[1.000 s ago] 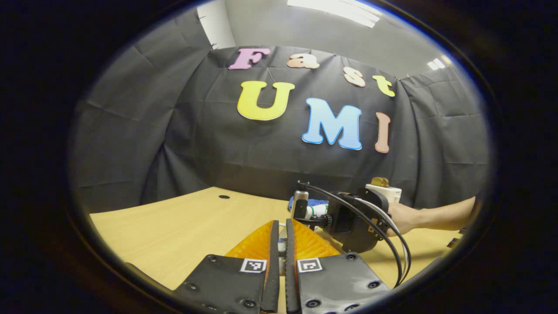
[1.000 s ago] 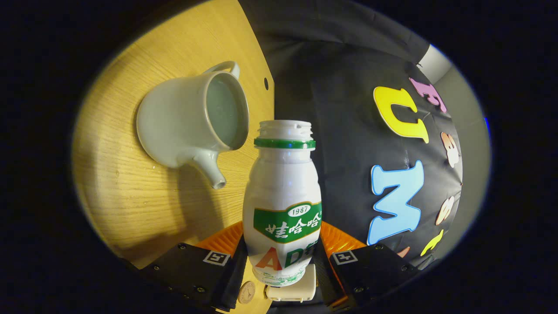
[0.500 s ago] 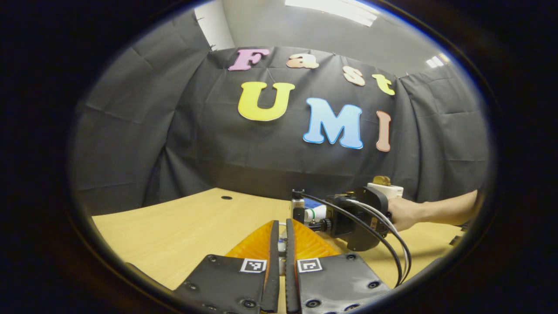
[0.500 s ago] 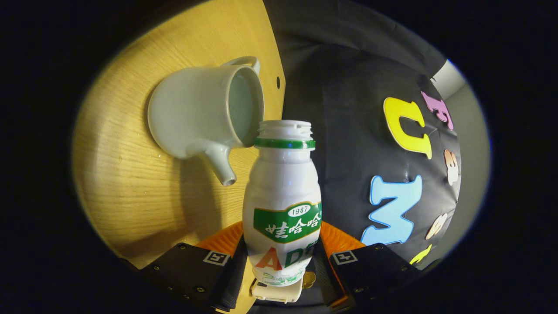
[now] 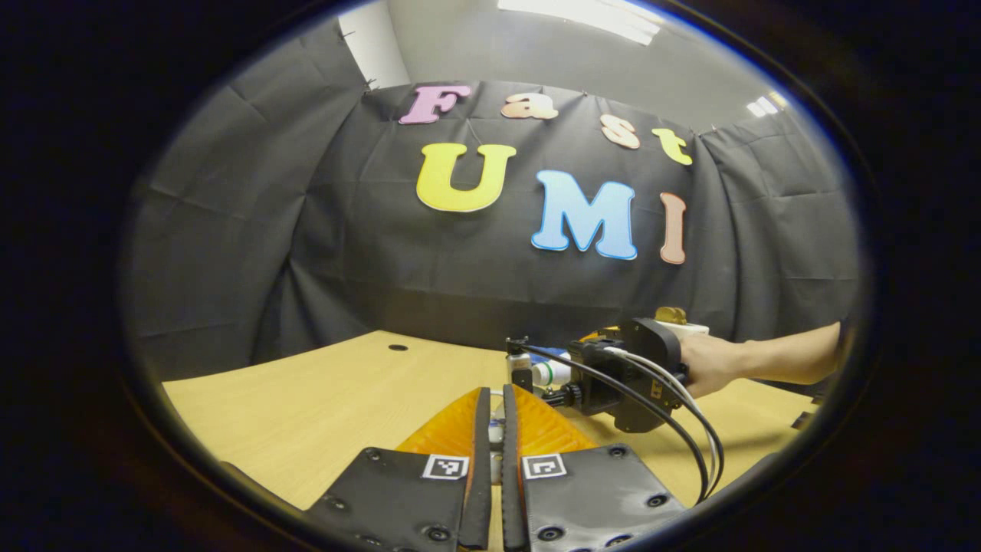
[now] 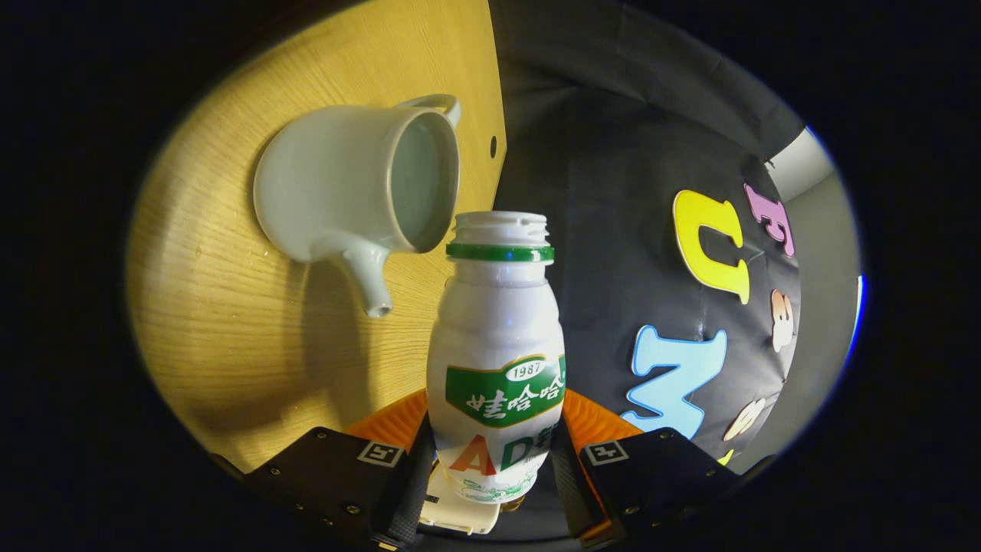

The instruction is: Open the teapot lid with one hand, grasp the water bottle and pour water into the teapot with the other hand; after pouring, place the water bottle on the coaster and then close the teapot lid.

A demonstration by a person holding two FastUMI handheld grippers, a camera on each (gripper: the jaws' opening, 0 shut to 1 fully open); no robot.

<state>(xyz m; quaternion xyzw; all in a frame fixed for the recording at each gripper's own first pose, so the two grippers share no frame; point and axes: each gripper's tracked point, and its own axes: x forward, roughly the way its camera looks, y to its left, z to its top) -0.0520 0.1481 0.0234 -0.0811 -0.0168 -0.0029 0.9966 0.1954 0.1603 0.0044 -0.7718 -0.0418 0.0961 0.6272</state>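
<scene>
water bottle clamped in right claw, beside open teapot

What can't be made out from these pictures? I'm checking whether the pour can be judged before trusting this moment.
- Water flow: in the right gripper view no stream is discernible between the water bottle mouth and the open teapot.
- Teapot fill level: its inside is too dim there.
- What the left gripper pinches: its own fingers hide it in the left gripper view.
- Bottle in the left gripper view: the right gripper covers most of it.
</scene>
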